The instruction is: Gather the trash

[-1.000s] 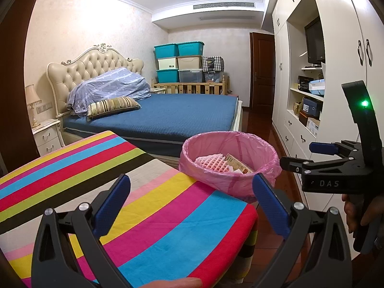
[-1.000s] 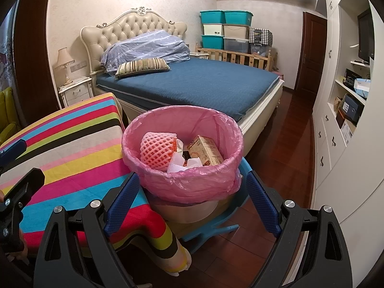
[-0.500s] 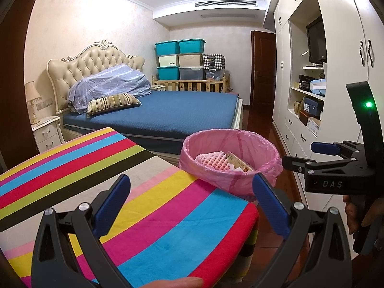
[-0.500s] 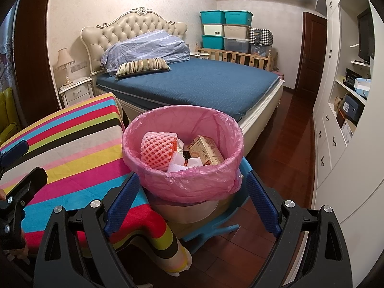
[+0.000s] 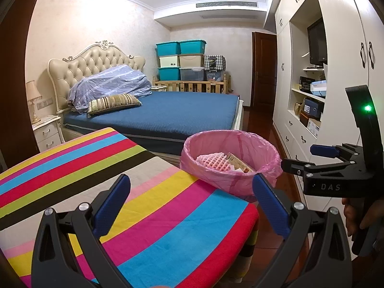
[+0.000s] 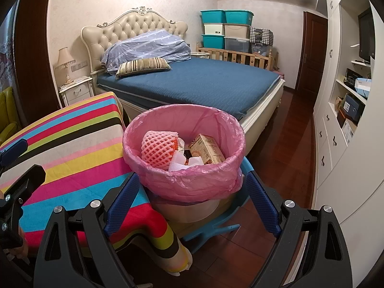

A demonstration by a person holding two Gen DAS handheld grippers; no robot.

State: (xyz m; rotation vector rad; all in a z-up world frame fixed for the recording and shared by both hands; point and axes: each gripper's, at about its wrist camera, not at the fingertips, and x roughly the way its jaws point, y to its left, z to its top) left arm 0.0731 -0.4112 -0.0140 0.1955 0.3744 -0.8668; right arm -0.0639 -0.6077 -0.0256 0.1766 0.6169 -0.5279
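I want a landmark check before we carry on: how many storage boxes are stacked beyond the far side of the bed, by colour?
teal boxes: 3
cream box: 1
beige box: 1
clear grey box: 1
Total: 6

My left gripper [image 5: 190,206] hangs over the table [image 5: 153,216]; the trash bin [image 6: 183,187] stands right of it, before the bed [image 6: 192,81], holding a foam net [image 6: 157,148] and carton [image 6: 207,150].
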